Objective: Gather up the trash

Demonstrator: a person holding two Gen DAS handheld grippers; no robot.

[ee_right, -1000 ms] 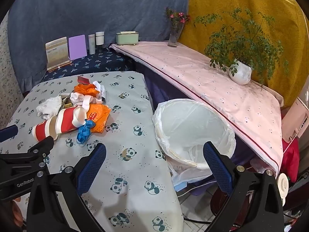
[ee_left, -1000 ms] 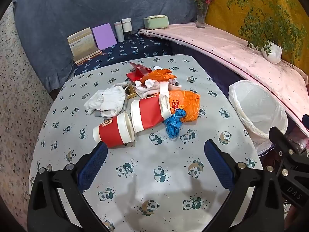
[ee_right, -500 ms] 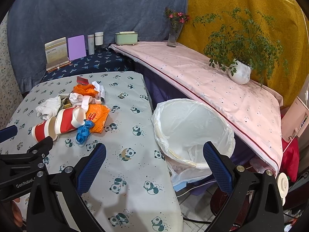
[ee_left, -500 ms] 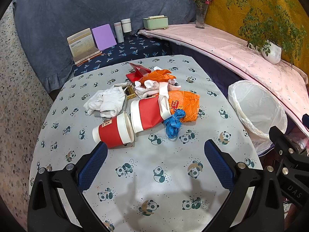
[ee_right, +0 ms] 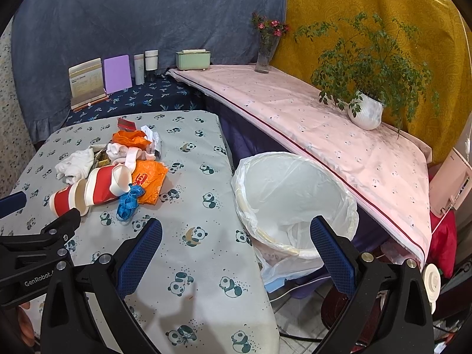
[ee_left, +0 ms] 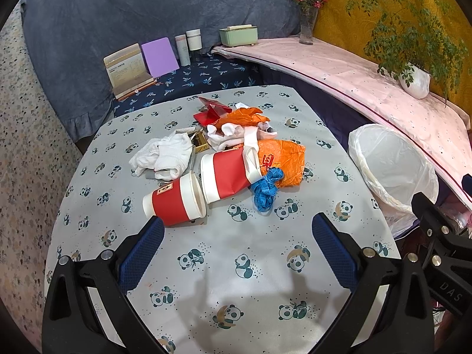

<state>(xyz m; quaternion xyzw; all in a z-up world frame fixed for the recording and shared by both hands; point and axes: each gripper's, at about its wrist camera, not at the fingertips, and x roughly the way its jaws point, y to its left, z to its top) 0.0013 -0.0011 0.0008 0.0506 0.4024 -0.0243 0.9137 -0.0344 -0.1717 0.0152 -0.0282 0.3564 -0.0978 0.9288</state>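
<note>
A trash pile lies mid-table: a red paper cup (ee_left: 174, 202) on its side, a second red cup (ee_left: 227, 174), a blue ribbon (ee_left: 267, 188), an orange bag (ee_left: 287, 159), white crumpled cloth (ee_left: 163, 156), a red packet (ee_left: 211, 113). The pile also shows in the right wrist view (ee_right: 118, 174). A bin lined with a white bag (ee_right: 295, 203) stands off the table's right edge, also in the left wrist view (ee_left: 392, 168). My left gripper (ee_left: 236, 244) is open and empty, just short of the cups. My right gripper (ee_right: 236, 247) is open and empty, over the table edge beside the bin.
The table has a grey panda-print cover (ee_left: 236, 265). Behind it a dark blue shelf holds a card stand (ee_left: 126, 69), purple board (ee_left: 159, 56) and bottles. A pink-covered ledge (ee_right: 324, 124) carries a potted plant (ee_right: 365, 112), vase (ee_right: 265, 56) and green box (ee_right: 193, 59).
Both grippers have edged slightly forward toward the pile; the views barely shift. Nothing was taken hold of.
</note>
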